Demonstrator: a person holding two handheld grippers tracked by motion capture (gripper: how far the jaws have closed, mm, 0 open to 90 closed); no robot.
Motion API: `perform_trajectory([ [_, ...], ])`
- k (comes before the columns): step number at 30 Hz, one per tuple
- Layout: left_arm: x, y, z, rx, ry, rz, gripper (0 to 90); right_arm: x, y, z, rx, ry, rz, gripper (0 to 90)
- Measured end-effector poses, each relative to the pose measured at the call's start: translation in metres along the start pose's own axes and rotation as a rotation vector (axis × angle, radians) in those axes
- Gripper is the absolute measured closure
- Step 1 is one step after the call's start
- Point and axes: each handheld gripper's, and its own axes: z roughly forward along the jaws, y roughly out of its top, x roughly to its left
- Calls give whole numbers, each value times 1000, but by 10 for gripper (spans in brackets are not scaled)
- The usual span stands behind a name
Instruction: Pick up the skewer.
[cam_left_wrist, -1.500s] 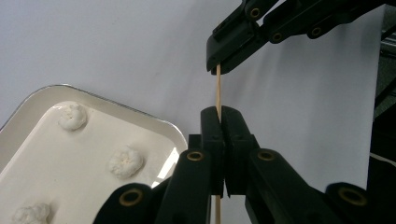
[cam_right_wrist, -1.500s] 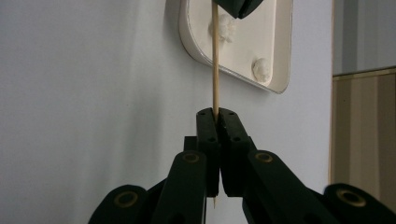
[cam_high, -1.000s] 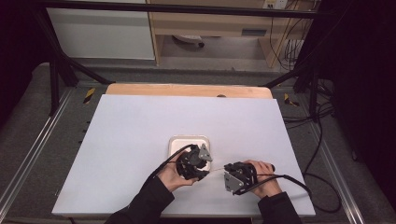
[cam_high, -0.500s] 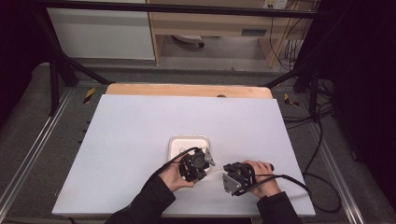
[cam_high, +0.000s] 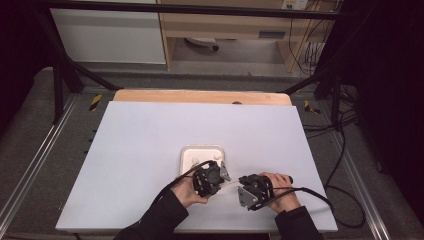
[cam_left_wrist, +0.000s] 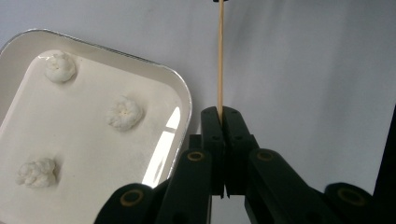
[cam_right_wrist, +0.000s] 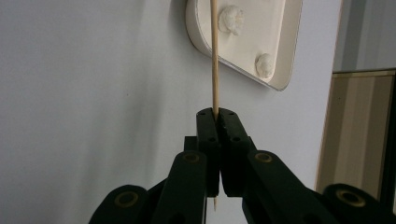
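A person's two hands reach in over the near edge of a white counter (cam_high: 150, 150), each holding a black two-jawed tool. The right tool (cam_high: 239, 183) sits nearest, its jaws pressed fully together on a thin wooden skewer (cam_right_wrist: 214, 60), gripped a little above one end, so a short tip pokes out below the jaws. The left tool (cam_high: 223, 176), just beyond and beside it, has just been closing; its jaws are now clamped shut on the same skewer (cam_left_wrist: 220, 56) at the other end. The stick spans the short gap between the two tools, held just above the counter. Gripping both ends probably steadies the skewer or passes it from one tool to the other; which end is pointed is hard to tell.

Just past the left tool lies a shallow, rounded-corner white tray (cam_high: 187, 155) with a silvery rim. It holds small white lumps, soft and puffy like marshmallows (cam_left_wrist: 124, 113), spaced well apart on its floor; three show in the left gripper view. The skewer does not touch them.
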Motion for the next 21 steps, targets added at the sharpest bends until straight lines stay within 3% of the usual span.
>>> perform_trajectory([
  [2, 0, -1, 0, -9, -1, 1, 891, 0, 0, 0, -1, -2, 4, 875],
  [3, 0, -2, 0, -16, -9, -2, 891, -2, -1, -1, -7, -8, 38, 845],
  [4, 0, -3, 0, -25, -5, -7, 891, -2, -1, -1, -7, -8, 38, 845],
  [5, 0, -4, 0, -27, -1, -12, 891, -3, -1, -2, -8, -8, 55, 814],
  [7, 2, -7, -2, -25, 8, -20, 891, -4, -5, -3, -6, -13, 140, 668],
  [8, 3, -9, -2, -29, 11, -24, 891, -4, -5, -3, -6, -13, 140, 668],
  [9, 5, -12, -4, -30, 17, -27, 891, -5, -10, -4, -24, -12, 249, 560],
  [10, 6, -14, -5, -31, 21, -33, 891, -6, -12, -5, -30, -13, 289, 500],
  [14, 10, -25, -10, -33, 45, -52, 891, -6, -25, -4, -50, 13, 551, 337],
  [15, 11, -28, -11, -39, 48, -57, 891, -6, -25, -4, -50, 13, 551, 337],
  [16, 12, -31, -12, -48, 50, -65, 890, -7, -30, -4, -44, 22, 639, 285],
  [17, 13, -34, -14, -53, 52, -71, 890, -6, -33, -4, -49, 30, 679, 285],
  [18, 14, -37, -15, -65, 55, -79, 890, -6, -35, -3, -54, 35, 715, 236],
  [19, 15, -41, -17, -75, 59, -87, 890, -6, -35, -3, -54, 35, 715, 236],
  [21, 16, -49, -20, -99, 68, -107, 890, -5, -39, -3, -47, 45, 785, 188],
])
